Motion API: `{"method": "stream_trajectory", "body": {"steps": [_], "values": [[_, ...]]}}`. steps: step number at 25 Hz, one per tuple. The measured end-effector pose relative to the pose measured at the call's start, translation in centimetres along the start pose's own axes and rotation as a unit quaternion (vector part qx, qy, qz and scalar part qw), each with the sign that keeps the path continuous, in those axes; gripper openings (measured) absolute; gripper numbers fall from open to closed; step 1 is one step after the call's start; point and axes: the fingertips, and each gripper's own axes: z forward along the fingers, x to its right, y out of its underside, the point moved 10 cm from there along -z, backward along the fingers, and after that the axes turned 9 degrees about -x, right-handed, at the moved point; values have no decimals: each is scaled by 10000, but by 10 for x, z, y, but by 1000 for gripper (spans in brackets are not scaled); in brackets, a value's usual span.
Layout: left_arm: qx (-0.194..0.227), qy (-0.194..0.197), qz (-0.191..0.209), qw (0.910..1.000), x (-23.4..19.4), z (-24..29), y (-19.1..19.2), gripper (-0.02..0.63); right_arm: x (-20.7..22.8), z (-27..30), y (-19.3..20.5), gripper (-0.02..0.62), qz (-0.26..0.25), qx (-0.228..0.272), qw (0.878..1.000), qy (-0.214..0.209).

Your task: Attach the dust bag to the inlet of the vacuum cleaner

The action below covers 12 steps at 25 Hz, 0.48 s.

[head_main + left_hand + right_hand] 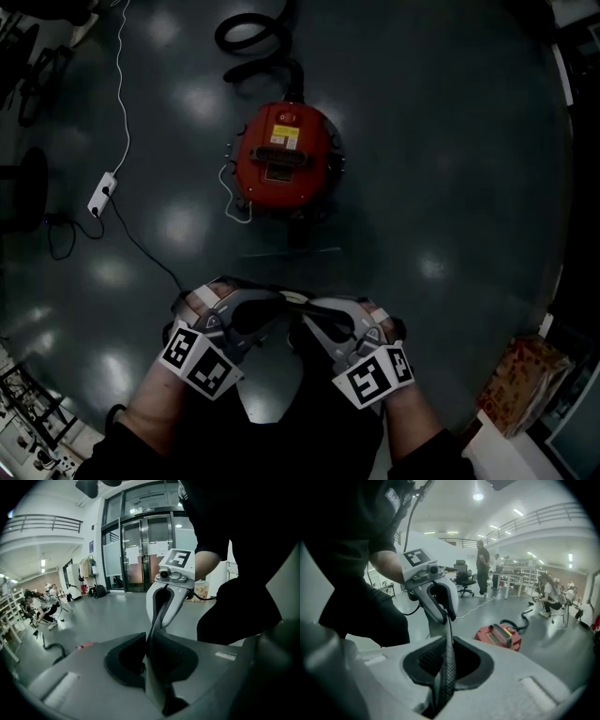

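Black mesh edge of the dust bag (pixel 447 660) sits pinched in the nearly closed jaws of the left hand-held gripper (pixel 267 309) and right hand-held gripper (pixel 319 317), well short of the red vacuum cleaner (pixel 285 157), so any slackening would likely drop it.

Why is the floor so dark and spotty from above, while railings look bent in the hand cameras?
Head view: dim, ceiling lamps glare off the glossy floor around the red vacuum cleaner. Left and right gripper views: brighter; wide-angle lenses bow the railings and blacken corners.
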Motion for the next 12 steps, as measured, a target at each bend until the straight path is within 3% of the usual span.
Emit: {"method": "stream_trajectory", "body": {"steps": [8,12], "values": [[-5,12,-45,10000,-6,70,70,55,12,75,59,35,-62,-160,9999,14],[-7,-93,125,9999,-12,100,97,55,22,106,83,35,-147,-215,9996,102]]}}
